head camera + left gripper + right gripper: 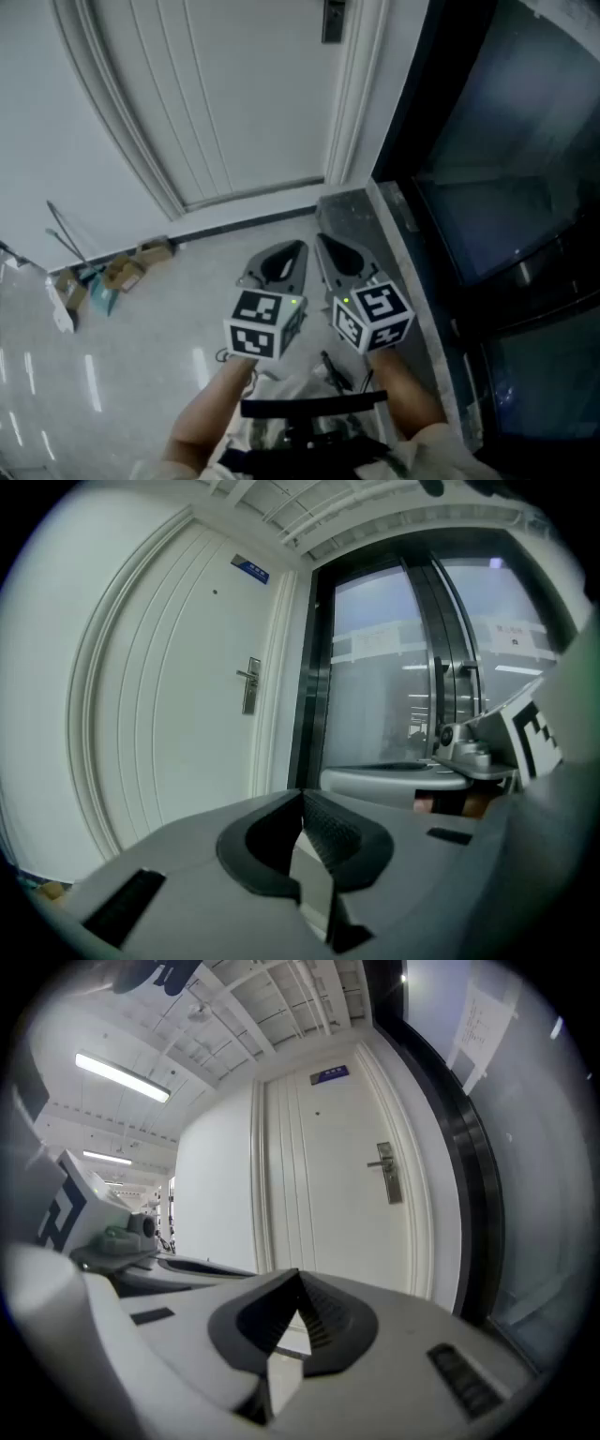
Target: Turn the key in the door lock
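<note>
the lock [387, 1173] sits by the handle at the right edge of the white door [319, 1194], well ahead of both tools; whether a key is in it is too small to tell. the left gripper [302, 803] and right gripper [298, 1283] are closed on nothing. i judge the approach, grasp and turn all remain.

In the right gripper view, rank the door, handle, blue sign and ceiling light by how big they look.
1. door
2. ceiling light
3. handle
4. blue sign
The handle and the sign look close in size, and the handle seems only slightly bigger.
</note>
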A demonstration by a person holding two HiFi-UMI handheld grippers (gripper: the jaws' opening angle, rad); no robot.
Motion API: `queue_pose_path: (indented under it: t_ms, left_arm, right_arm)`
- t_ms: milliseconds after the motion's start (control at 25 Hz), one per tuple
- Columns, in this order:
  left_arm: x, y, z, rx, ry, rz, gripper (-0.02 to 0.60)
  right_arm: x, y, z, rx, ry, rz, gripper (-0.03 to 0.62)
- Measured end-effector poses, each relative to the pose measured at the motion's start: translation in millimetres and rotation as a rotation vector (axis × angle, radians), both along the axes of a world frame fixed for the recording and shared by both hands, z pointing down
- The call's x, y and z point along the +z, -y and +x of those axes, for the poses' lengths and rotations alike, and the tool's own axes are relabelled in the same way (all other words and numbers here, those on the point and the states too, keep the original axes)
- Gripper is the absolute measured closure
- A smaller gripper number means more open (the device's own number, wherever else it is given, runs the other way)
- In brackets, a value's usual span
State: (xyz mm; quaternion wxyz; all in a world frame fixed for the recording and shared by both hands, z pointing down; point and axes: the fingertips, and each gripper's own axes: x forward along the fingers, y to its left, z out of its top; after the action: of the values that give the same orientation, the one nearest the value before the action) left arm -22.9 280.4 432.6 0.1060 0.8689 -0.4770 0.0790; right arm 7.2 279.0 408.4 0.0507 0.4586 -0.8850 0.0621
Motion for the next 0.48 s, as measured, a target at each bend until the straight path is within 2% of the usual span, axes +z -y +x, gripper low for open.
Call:
queue_pose_path:
  t_ms: [480]
  left_arm:
    - [-3.5, -1.3, 0.2, -0.006, 0.006, -0.006, 0.561]
  right_arm:
    - [-2.6, -3.7, -3.6, -0.004, -0.009, 0.006, 0.582]
